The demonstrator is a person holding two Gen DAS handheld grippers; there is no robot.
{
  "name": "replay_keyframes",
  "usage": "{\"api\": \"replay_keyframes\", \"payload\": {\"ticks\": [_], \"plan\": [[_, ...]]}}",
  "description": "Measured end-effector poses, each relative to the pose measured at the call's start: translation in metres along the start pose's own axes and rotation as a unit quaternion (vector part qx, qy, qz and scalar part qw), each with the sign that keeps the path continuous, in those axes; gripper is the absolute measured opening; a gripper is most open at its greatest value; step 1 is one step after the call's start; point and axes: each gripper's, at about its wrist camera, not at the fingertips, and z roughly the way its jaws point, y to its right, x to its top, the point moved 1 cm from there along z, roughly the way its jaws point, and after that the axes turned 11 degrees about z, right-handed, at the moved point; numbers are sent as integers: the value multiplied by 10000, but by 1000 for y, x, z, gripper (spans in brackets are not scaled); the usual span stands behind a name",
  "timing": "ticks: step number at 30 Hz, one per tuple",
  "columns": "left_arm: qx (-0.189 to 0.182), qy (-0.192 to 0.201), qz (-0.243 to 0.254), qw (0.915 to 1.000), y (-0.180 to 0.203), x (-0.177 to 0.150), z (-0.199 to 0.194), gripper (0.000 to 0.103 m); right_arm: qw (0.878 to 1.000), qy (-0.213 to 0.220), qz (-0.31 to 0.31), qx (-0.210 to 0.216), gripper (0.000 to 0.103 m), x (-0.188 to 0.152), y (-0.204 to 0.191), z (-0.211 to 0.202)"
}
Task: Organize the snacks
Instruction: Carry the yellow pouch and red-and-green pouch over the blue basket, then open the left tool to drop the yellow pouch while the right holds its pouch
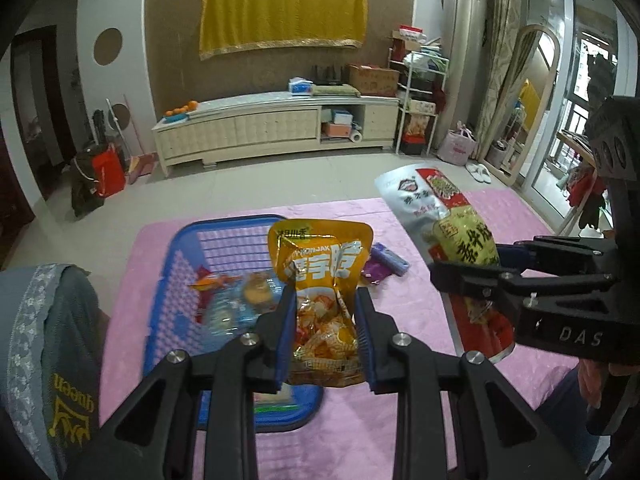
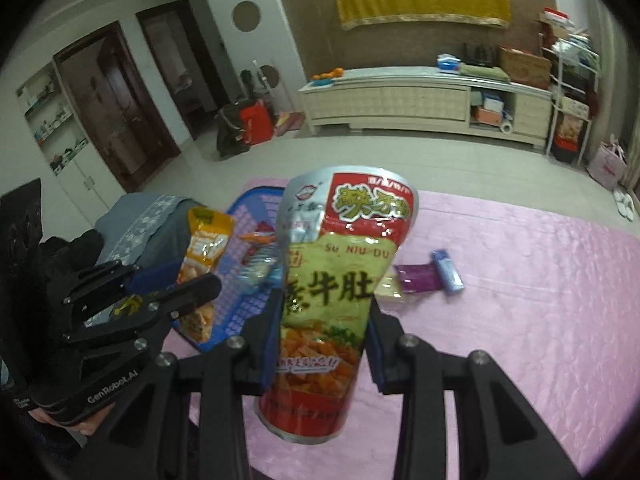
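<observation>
Left gripper (image 1: 324, 332) pinching orange snack bag (image 1: 320, 300) | right gripper (image 2: 320, 344) clamping red-green pouch (image 2: 332, 280) | blue basket (image 1: 192, 240) holding blurred, part-hidden packets

Each camera looks forward and down along its own claw, close over the pink bed (image 1: 400, 420). Both views share the blue basket (image 1: 180, 248), far cabinet (image 2: 400, 100) and yellow cloth (image 1: 280, 16).

Black two-finger hand-held grippers, one per hand.
Left hand-held gripper (image 1: 325, 334): blue ribbed pads, silver pivot screws. Right hand-held gripper (image 2: 322, 340): same build, white "DAS" lettering; left body reads "GenRobot.AI".
</observation>
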Motion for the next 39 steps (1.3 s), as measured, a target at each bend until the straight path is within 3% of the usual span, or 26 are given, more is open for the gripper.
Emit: {"api": "replay_keyframes", "payload": {"ticks": [14,25,33,35,39], "plan": [[188,-170,-167,9995,-57,-24,-3,27,9988,-443,-202,95,41,4,-68,59],[-16,-618,-572,9964,-83,-61,42,29,9964,-800,-196,-197,42,-3,-73,100],[-135,-678,-699,9952,-92,-69,55,33,9960,-829,-137,-294,42,-2,-73,107],[-121,-690,-700,9951,-94,-70,55,37,9959,-837,-133,-315,42,-2,-71,105],[-126,-722,-725,9947,-94,-74,53,57,9961,-815,-109,-322,42,-2,-68,102]]}}
